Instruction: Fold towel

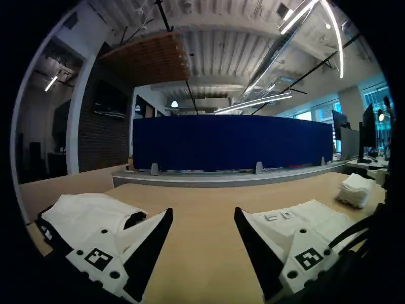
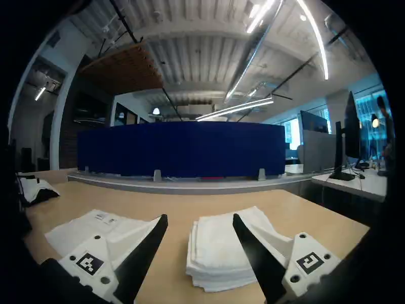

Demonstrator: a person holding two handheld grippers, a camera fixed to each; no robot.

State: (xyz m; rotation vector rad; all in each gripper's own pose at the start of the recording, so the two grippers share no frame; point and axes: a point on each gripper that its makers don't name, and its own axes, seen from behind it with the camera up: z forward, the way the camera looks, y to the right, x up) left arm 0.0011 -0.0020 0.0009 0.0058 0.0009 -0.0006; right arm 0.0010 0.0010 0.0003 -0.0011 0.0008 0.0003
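I am recording both views as bright and sharp. Ceiling light strips [image 2: 235,108] are glaring white overhead; windows [image 2: 367,109] are blowing out at the right. Fisheye distortion is bending the table [image 2: 177,205] at its far edge and the blue partition [image 2: 182,149]. Shadows are falling soft.

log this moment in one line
left claw: open | right claw: open | flat towel: on table | folded stack: ahead of right claw

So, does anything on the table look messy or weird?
Nothing is spilled or broken. The folded towel stack sits neat. The flat towel beside it lies tag-side up, not yet folded, and a third towel looks rumpled.
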